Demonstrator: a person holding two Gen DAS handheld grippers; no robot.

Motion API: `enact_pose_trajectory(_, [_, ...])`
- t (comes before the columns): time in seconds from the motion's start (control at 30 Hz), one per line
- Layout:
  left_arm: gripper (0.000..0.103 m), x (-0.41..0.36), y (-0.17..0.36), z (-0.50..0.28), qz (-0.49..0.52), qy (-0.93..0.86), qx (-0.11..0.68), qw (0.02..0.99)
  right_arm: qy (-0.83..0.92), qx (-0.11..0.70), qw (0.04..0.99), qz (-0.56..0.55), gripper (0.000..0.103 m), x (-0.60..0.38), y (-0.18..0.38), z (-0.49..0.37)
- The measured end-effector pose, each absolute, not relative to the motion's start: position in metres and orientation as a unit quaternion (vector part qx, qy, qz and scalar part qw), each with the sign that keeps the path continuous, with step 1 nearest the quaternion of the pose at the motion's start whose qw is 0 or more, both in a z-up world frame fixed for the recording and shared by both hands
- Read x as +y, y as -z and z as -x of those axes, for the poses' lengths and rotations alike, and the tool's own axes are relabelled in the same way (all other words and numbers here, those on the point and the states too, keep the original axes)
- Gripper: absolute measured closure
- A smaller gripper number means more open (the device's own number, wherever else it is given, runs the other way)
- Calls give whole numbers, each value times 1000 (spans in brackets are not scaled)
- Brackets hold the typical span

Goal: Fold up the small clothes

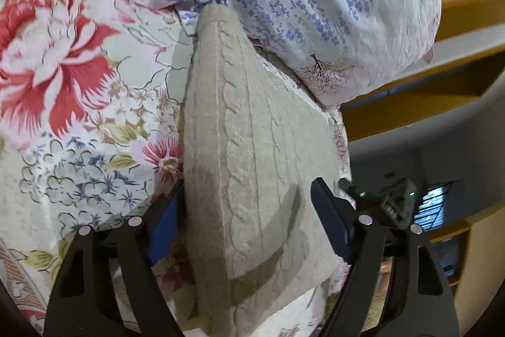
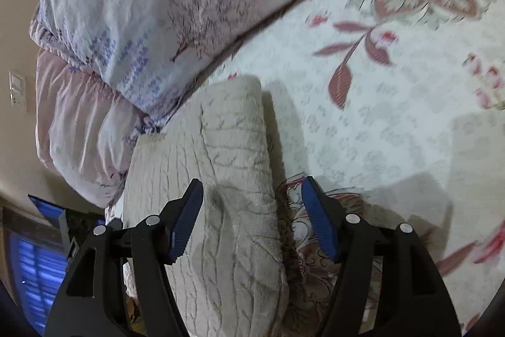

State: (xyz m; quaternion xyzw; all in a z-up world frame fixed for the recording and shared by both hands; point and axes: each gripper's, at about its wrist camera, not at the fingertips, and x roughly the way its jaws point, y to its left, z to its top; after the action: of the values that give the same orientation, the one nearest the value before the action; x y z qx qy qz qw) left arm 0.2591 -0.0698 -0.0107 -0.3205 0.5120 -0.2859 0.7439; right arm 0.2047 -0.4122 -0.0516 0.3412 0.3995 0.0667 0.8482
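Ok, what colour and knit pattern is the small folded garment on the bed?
Beige cable-knit garment, with vertical braided ribs; clearest in the left wrist view.

Beige cable-knit garment (image 1: 252,141), folded into a thick, narrow bundle, lying flat on floral bedspread (image 1: 94,122), far end against a pillow (image 1: 347,5).

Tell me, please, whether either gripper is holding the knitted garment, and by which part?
Neither: left gripper and right gripper straddle the beige cable-knit sweater with open jaws.

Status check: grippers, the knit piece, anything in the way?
Left gripper open, right gripper open, both over the beige cable-knit garment, unheld on the floral bedsheet. Pillow touching its far end.
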Motion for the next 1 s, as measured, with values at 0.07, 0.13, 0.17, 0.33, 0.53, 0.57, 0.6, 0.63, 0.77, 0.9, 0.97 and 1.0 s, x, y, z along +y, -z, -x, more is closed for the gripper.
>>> enact_pose_trajectory(0.07, [29,-70,11,-259,323,284,510,745,-83,402,846,-342,47,-410,53,-206])
enact_pose_trajectory(0.13, [30,-70,11,-260,325,284,508,745,-114,411,834,-351,53,-404,58,-211])
enact_pose_trajectory(0.17, [32,-70,11,-259,325,284,507,746,-122,414,831,-352,53,-402,60,-212])
enact_pose_trajectory(0.33, [47,-73,13,-261,325,286,507,745,-142,402,836,-347,69,-394,61,-211])
enact_pose_trajectory(0.53, [68,-62,1,-254,325,315,486,748,-165,374,841,-354,78,-384,47,-202])
enact_pose_trajectory(0.57, [68,-59,-4,-251,320,323,481,750,-171,367,844,-352,79,-381,43,-201])
enact_pose_trajectory(0.6, [68,-56,-10,-248,314,327,476,754,-180,359,848,-346,80,-373,37,-199])
enact_pose_trajectory(0.63, [68,-52,-15,-245,307,329,472,758,-186,356,851,-339,81,-366,32,-198])
enact_pose_trajectory(0.77, [68,-18,-39,-229,288,322,453,780,-210,348,867,-287,83,-319,17,-197])
enact_pose_trajectory(0.9, [68,27,-43,-216,283,294,452,793,-227,337,887,-219,83,-267,6,-201])
enact_pose_trajectory(0.97, [68,44,-32,-218,283,259,463,799,-208,378,881,-194,83,-248,23,-215])
enact_pose_trajectory(1.0, [67,52,-22,-220,293,246,473,793,-201,395,875,-196,83,-244,31,-220])
